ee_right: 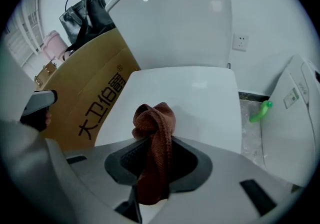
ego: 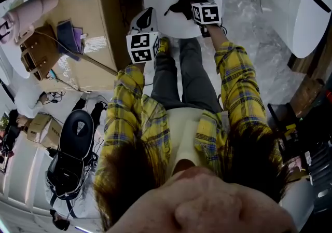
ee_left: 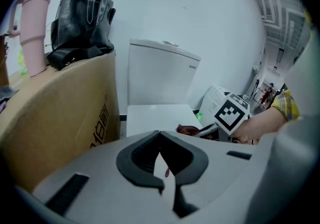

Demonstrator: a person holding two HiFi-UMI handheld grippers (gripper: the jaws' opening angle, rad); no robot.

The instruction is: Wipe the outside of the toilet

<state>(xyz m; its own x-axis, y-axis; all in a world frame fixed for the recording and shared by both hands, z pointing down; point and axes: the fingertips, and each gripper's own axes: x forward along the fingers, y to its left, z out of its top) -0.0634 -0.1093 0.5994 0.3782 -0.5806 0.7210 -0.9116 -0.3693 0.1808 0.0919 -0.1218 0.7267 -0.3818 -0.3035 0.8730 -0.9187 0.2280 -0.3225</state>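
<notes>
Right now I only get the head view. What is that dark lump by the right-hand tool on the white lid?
Observer: It is a brown cloth, clamped between the jaws of the right gripper and bunched up in front of them, towards the closed toilet lid.
Operator: Is the other tool carrying anything?
Observer: No. The left gripper has its jaws together with nothing between them.
Operator: What is behind the lid?
Observer: The toilet tank stands upright behind it, and a wall socket sits beside the tank.
</notes>
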